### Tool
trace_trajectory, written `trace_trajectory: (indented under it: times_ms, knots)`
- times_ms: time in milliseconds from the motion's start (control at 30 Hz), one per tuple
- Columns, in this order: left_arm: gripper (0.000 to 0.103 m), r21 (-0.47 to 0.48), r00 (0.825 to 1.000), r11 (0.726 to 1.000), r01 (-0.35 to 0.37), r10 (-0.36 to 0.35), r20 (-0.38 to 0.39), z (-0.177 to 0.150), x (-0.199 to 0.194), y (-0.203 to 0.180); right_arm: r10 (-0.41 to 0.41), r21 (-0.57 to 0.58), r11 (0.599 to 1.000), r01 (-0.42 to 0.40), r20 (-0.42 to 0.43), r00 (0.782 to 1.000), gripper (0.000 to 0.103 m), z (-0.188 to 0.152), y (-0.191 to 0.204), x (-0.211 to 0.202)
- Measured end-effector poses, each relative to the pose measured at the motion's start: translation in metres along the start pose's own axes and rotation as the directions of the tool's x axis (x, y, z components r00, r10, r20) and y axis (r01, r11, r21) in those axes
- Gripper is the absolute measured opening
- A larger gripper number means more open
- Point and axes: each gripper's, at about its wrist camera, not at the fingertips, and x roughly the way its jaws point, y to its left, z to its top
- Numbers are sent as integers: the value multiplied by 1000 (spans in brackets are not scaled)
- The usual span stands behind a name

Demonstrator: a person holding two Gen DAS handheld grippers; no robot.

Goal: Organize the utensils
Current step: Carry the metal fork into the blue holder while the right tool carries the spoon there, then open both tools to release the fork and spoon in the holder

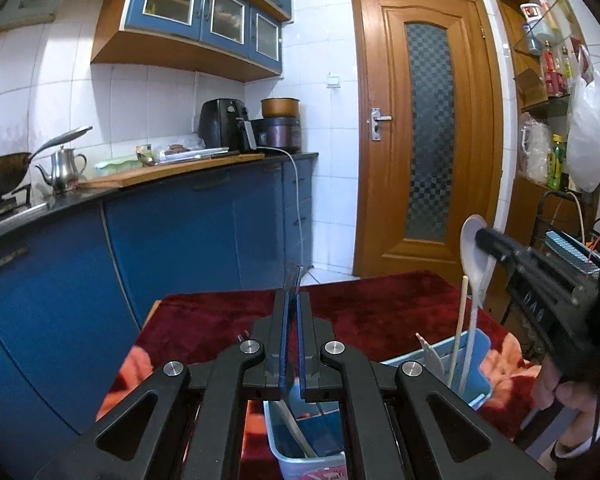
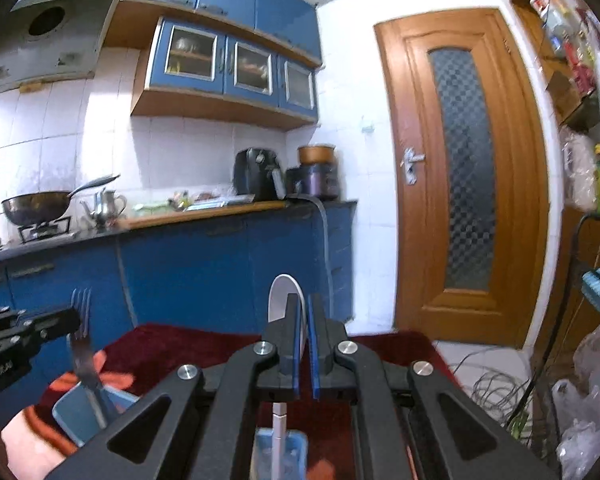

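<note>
My left gripper [image 1: 293, 300] is shut on a metal fork [image 1: 293, 276], tines up; the fork [image 2: 81, 332] also shows in the right wrist view, its handle reaching down into a light blue utensil holder [image 2: 74, 412]. My right gripper [image 2: 304, 312] is shut on a white spoon [image 2: 282, 298], bowl up, its handle going down into a compartment of the holder [image 2: 298, 438]. In the left wrist view the spoon [image 1: 476, 256] stands over the holder [image 1: 480, 368] beside a chopstick [image 1: 460, 320]. Both are held over a red floral cloth [image 1: 364, 312].
A blue kitchen counter [image 1: 188, 216] with a wok [image 1: 0, 172], a kettle [image 1: 62, 168] and appliances runs along the left. A wooden door [image 1: 428, 136] stands behind. Shelves and bags [image 1: 548, 120] are at the right; cables [image 2: 496, 388] lie on the floor.
</note>
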Motion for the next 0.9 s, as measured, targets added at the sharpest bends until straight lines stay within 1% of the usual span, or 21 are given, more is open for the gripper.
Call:
trace_trajectory:
  times_ms: [133, 167, 200, 267, 333, 500, 600, 700, 767, 900]
  knots:
    - [5, -21, 999, 999, 39, -40, -31, -4, -1, -1, 55, 24, 998, -53, -59, 997, 7, -3, -1, -3]
    - [9, -28, 998, 999, 46, -47, -36, -5, -1, -2, 66, 33, 997, -64, -71, 995, 7, -4, -2, -4]
    - [15, -30, 998, 998, 47, -48, -39, -5, -3, -2, 73, 40, 997, -70, -81, 994, 8, -3, -3, -7]
    - [21, -24, 999, 999, 35, -36, -37, -5, -8, -5, 74, 46, 997, -70, -86, 994, 11, -2, -4, -12]
    - [21, -26, 999, 999, 35, -36, -36, -6, -14, -4, 77, 54, 996, -72, -84, 994, 15, 0, -6, -18]
    - [24, -59, 996, 996, 72, -74, -43, -7, -30, -3, 99, 106, 990, -90, -87, 991, 19, 6, -14, -41]
    - [24, -63, 994, 994, 94, -97, -57, -9, -40, -4, 138, 147, 982, -120, -121, 983, 21, 8, -18, -53]
    - [24, -73, 990, 991, 111, -116, -75, -13, -50, -6, 153, 165, 978, -126, -161, 975, 21, 6, -19, -70]
    - [24, -77, 989, 991, 111, -117, -87, -17, -58, -9, 152, 169, 978, -123, -171, 973, 21, 2, -19, -81]
    - [24, -67, 986, 994, 88, -96, -136, -29, -73, -14, 150, 172, 978, -117, -196, 969, 21, -5, -18, -109]
